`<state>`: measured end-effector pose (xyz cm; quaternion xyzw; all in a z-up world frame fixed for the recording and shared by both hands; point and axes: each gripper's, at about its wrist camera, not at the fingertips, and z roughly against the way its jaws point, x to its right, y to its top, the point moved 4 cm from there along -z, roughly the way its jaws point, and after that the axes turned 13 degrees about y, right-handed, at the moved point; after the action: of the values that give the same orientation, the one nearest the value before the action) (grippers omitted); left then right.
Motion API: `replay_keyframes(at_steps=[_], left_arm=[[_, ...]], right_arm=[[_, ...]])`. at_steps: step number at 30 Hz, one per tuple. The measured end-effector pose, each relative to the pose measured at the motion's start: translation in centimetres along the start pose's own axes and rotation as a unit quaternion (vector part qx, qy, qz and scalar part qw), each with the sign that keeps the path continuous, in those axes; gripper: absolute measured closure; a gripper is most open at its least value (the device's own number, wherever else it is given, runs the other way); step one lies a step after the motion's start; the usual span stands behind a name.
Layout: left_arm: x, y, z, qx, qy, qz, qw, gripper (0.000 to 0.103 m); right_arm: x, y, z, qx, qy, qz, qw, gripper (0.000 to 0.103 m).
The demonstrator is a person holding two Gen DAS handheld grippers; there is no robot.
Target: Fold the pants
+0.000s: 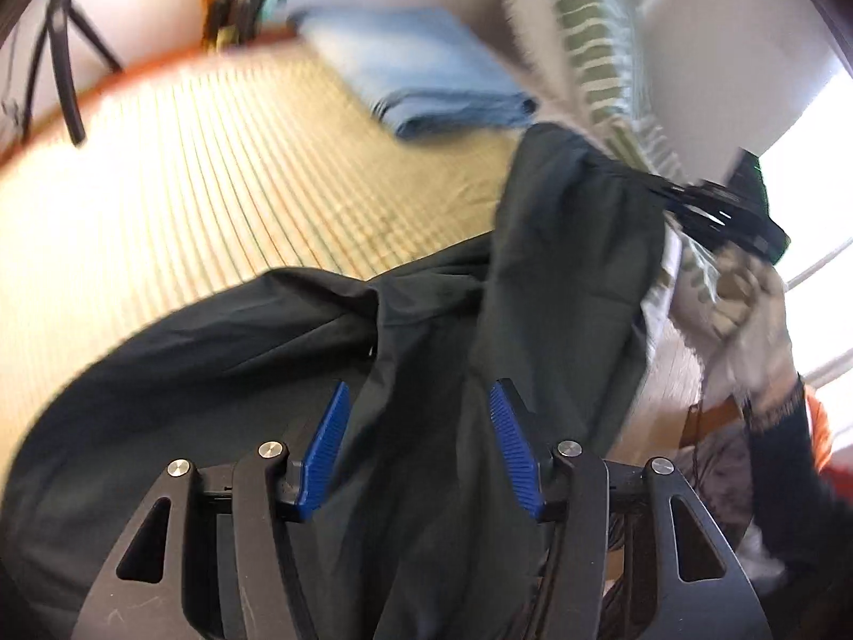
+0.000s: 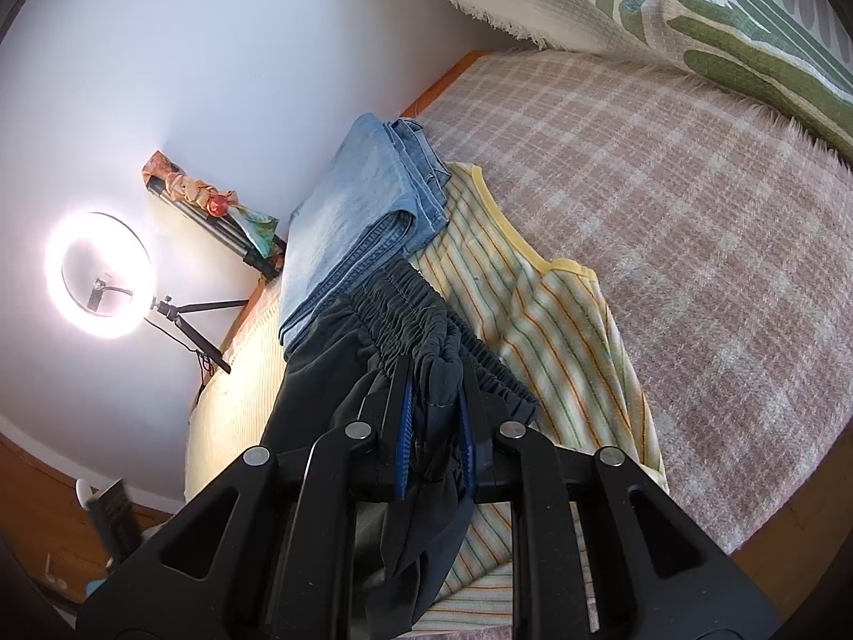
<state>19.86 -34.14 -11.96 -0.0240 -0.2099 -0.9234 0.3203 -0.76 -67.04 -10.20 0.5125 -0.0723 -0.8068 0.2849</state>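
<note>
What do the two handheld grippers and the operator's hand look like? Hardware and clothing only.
Both the left gripper and right gripper look identical: matte black linkage arms with triangular cutouts, silver round pivot pins, and ribbed blue pads on the fingers. No cables or markings show. The hand wears a light knit glove with a dark cuff over a dark sleeve.

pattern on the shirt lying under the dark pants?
Pale yellow shirt with thin green and orange stripes, yellow collar trim. Clearest in the right wrist view.
</note>
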Motion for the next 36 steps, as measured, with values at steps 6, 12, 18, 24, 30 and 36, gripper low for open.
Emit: replay_keyframes(at_steps=[6,12,18,24,30,36], left_arm=[[0.9,1.8,-2.1,-0.003,-0.019,0.006,0.9998,0.101],[-2.0,4.4,0.9,0.067,0.000,0.029,0.9973,0.101],[-7.8,8.7,2.4,0.112,0.031,0.076,0.9903,0.102],[-11.6,11.4,0.2,0.084,-0.031,0.130,0.9875,0.103],[-10.8,8.7,-0.6,0.028,-0.038,0.122,0.9914,0.047],[-9.9,6.9,-2.5,-0.010,-0.054,0.140,0.9886,0.047]], right_arm=[[0.1,0.2,0.1,-0.003,0.008,-0.001,1.000,0.087],[-1.1,0.5,0.2,0.001,0.028,0.009,1.000,0.087],[-2.3,1.4,-0.9,0.015,0.027,0.020,0.999,0.087],[-2.0,2.2,-2.6,0.014,0.021,0.008,1.000,0.087],[-2.9,2.0,-3.4,0.004,0.019,0.023,1.000,0.087],[-3.1,1.6,-3.0,0.002,0.023,0.025,0.999,0.087]])
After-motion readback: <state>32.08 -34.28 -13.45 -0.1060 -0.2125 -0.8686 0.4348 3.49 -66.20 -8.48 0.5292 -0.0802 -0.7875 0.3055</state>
